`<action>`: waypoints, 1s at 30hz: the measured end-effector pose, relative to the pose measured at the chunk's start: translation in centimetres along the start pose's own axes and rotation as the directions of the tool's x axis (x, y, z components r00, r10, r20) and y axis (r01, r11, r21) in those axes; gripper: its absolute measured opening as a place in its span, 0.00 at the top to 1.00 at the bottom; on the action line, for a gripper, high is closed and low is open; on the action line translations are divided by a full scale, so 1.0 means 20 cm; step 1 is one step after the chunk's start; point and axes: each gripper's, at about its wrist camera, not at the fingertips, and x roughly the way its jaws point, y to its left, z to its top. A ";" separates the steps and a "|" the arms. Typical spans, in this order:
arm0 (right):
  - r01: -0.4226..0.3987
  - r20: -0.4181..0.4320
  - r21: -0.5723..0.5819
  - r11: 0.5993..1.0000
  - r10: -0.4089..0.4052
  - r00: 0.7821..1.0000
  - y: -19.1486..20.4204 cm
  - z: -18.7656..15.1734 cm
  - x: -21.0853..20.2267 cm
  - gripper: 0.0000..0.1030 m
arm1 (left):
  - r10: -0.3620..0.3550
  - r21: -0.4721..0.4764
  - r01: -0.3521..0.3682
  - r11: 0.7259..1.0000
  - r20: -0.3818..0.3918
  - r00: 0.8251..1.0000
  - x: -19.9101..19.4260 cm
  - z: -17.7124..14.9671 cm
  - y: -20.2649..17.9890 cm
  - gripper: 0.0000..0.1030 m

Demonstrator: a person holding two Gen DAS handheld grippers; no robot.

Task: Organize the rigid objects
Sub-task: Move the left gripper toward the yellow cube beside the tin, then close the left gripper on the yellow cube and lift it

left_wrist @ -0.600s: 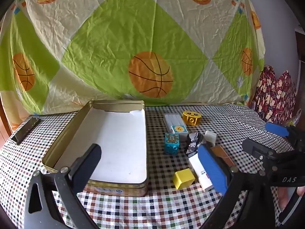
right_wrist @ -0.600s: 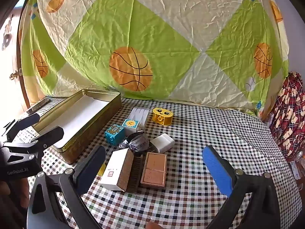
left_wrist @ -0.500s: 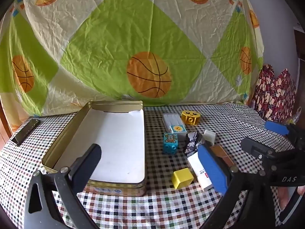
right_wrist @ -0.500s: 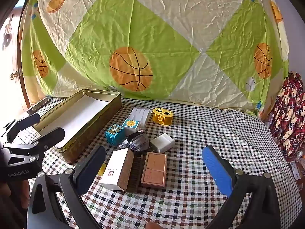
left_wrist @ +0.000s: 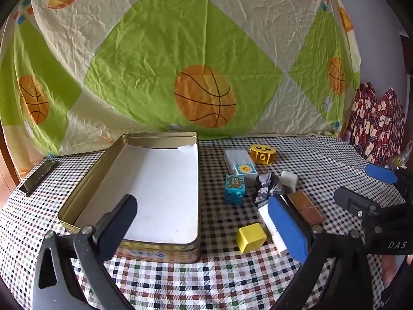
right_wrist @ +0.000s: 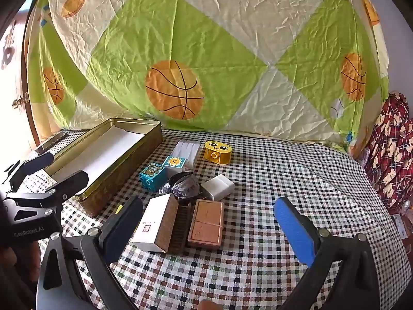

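Observation:
An open gold tin (left_wrist: pixel 85 196) with a white lining stands at the left; it also shows in the right wrist view (right_wrist: pixel 121 165). To its right lie a yellow cube (left_wrist: pixel 251 237), a blue bear block (left_wrist: pixel 233 188), a sun block (left_wrist: pixel 245 170), a yellow face block (left_wrist: pixel 262 153), a white box (right_wrist: pixel 155 224), a brown case (right_wrist: pixel 206 223) and a dark wrapped lump (right_wrist: pixel 184 187). My left gripper (left_wrist: pixel 204 222) is open and empty, above the tin's near right corner. My right gripper (right_wrist: pixel 206 222) is open and empty, over the brown case.
A checkered cloth (right_wrist: pixel 284 180) covers the table. A basketball-print sheet (left_wrist: pixel 204 77) hangs behind. A flat metal lid (left_wrist: pixel 38 175) lies at the far left. A white cube (right_wrist: pixel 219 186) and a ribbed white pack (right_wrist: pixel 187 149) sit among the blocks. Patterned red fabric (right_wrist: pixel 392 155) stands at right.
The left gripper has shifted slightly, so the scene sits a little lower and left. The right gripper and the objects have not visibly moved.

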 end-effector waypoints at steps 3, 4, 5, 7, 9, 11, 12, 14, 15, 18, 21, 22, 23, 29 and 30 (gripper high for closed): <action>0.004 -0.003 0.007 1.000 -0.004 1.000 -0.02 -0.01 0.00 0.01 | 0.001 0.003 -0.001 1.000 -0.004 1.000 0.00 -0.01 -0.01 0.01; 0.005 -0.004 0.009 1.000 -0.005 1.000 -0.03 -0.02 0.00 0.01 | 0.002 0.004 -0.002 1.000 -0.007 1.000 0.00 -0.01 -0.01 0.01; 0.005 -0.005 0.012 1.000 -0.005 1.000 -0.03 -0.02 0.00 0.01 | 0.003 0.005 -0.003 1.000 -0.009 1.000 0.00 -0.01 -0.01 0.01; 0.007 -0.008 0.013 1.000 -0.006 1.000 -0.04 -0.02 0.00 0.01 | 0.003 0.007 -0.002 1.000 -0.014 1.000 0.01 -0.01 -0.02 0.01; 0.007 -0.011 0.014 1.000 -0.007 1.000 -0.04 -0.03 0.01 0.01 | 0.003 0.008 -0.003 1.000 -0.019 1.000 0.02 -0.02 -0.02 0.01; 0.006 -0.011 0.016 1.000 -0.006 1.000 -0.04 -0.04 0.01 0.01 | 0.003 0.010 -0.003 1.000 -0.024 1.000 0.02 -0.02 -0.03 0.01; 0.005 -0.011 0.017 1.000 -0.005 1.000 -0.05 -0.04 0.01 0.01 | 0.005 0.011 -0.004 1.000 -0.025 1.000 0.03 -0.02 -0.03 0.01; 0.005 -0.009 0.016 1.000 -0.005 1.000 -0.05 -0.04 0.01 0.01 | 0.006 0.012 -0.005 1.000 -0.031 0.999 0.04 -0.02 -0.03 0.01; 0.005 -0.010 0.018 1.000 -0.005 1.000 -0.05 -0.05 0.02 0.01 | 0.006 0.013 -0.005 1.000 -0.033 0.999 0.04 -0.02 -0.04 0.01; 0.006 -0.013 0.026 1.000 -0.005 1.000 -0.07 -0.05 0.02 0.01 | 0.000 0.019 0.001 1.000 -0.038 0.999 0.05 -0.03 -0.05 0.01; 0.004 -0.016 0.038 0.999 -0.004 1.000 -0.09 -0.06 0.04 0.01 | -0.007 0.030 0.008 1.000 -0.045 0.999 0.06 -0.03 -0.08 0.01; 0.004 -0.016 0.040 0.999 -0.003 1.000 -0.10 -0.07 0.04 0.01 | -0.011 0.035 0.013 0.999 -0.048 0.999 0.07 -0.04 -0.09 0.01; 0.003 -0.016 0.042 0.999 -0.003 1.000 -0.10 -0.07 0.04 0.01 | -0.012 0.039 0.014 0.999 -0.052 0.999 0.07 -0.04 -0.10 0.02; -0.011 -0.019 0.058 0.998 0.012 1.000 -0.12 -0.09 0.07 0.01 | -0.040 0.044 0.044 0.998 -0.087 0.995 0.11 -0.05 -0.13 0.15; -0.014 -0.021 0.060 0.998 0.016 1.000 -0.12 -0.09 0.08 0.01 | -0.046 0.048 0.051 0.998 -0.096 0.994 0.12 -0.06 -0.14 0.21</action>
